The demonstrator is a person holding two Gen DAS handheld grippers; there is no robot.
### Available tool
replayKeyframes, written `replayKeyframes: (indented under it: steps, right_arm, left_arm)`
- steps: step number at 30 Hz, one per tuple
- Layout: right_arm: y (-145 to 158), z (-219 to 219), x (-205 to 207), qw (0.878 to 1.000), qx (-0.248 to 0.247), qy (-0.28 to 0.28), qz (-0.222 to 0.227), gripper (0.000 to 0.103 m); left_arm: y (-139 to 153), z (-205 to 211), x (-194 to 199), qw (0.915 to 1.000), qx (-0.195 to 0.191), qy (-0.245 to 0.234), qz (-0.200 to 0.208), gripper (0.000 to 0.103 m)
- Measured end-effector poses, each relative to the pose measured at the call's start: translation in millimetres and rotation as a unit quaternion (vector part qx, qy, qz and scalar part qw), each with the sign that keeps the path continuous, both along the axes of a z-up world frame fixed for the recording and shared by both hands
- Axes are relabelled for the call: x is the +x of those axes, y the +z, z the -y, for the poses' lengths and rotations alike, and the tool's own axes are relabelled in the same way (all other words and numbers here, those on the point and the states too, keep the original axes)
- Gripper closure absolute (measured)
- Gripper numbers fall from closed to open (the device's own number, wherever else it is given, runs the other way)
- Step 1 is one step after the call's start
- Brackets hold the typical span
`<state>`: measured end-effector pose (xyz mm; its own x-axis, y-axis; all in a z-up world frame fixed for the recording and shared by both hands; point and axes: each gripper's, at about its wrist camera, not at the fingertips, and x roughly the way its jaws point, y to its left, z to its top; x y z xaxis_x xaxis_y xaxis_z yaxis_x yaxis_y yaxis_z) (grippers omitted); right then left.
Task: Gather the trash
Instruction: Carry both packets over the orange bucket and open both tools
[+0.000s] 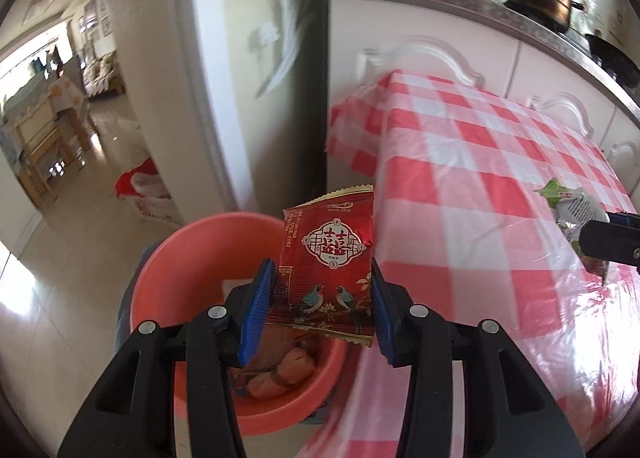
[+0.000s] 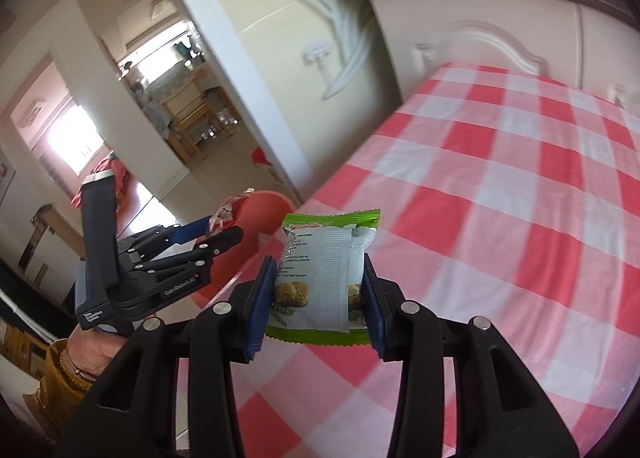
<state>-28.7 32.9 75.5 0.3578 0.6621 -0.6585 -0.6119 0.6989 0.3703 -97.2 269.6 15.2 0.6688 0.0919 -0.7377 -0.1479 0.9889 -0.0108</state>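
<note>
Risk is building over the pink bin — the left tongs are clamping the red wrapper by its edges only, so it may be slipping out sideways. Right tongs are squeezing the green wrapper above the checked worktop — short of the bin.

- Red snack packet, printed with two birds, held upright above the pink bin.
- Green-and-white biscuit packet, upright over the checked tablecloth.
</note>
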Motion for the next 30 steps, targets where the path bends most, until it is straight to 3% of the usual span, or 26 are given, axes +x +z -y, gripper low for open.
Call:
replayKeyframes:
  steps: [17, 30]
  right_arm:
    - [-4.3, -138.6, 3.1, 0.992, -0.039, 0.116, 0.010, 0.061]
    - [-27.8, -191.8, 10.6, 0.986, -0.077, 0.149, 0.000, 0.061]
  left_arm:
    - [-42.0, -69.5, -23.7, 0.9958, -0.033, 0.079, -0.034, 0.056]
    - [-69.5, -81.9, -19.8, 0.9925, -0.052, 0.091, -0.063, 0.056]
